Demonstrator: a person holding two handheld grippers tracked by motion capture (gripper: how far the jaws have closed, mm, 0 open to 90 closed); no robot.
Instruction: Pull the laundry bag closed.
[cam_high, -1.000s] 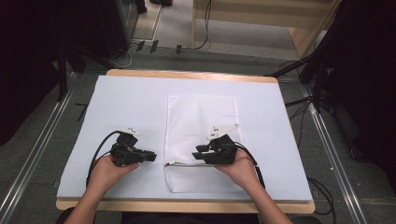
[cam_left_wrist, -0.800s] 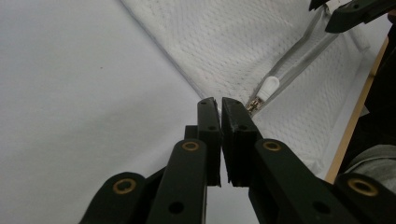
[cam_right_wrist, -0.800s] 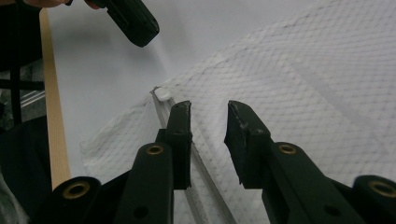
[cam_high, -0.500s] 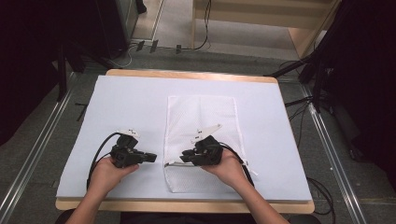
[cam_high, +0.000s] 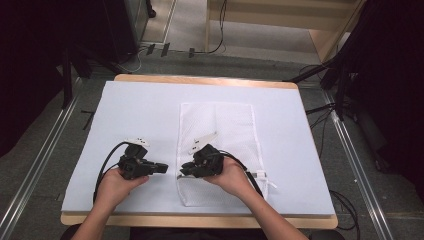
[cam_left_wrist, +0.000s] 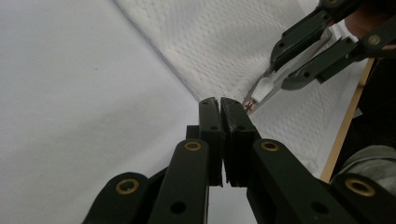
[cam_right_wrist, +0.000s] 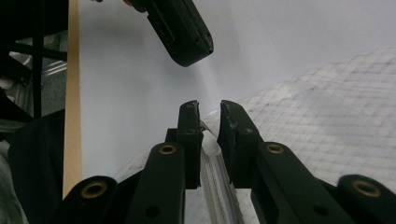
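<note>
A white mesh zip bag lies flat on the table, its zipper running across its near end. My right gripper is at the bag's near left corner. Its jaws have just been closing and are shut on the white zipper pull, which sits between the pads. My left gripper lies just left of it with its jaws shut. Its tips rest at the bag's left edge; I cannot tell whether they pinch any fabric. The two grippers' tips nearly meet.
A pale cloth covers the wooden table. A small white loop sticks out at the bag's near right side. Cables and metal rails run on the floor around the table.
My right gripper has slid left along the bag's near end, from its middle to its left corner, close to the left gripper. The left hand has stayed in place.
</note>
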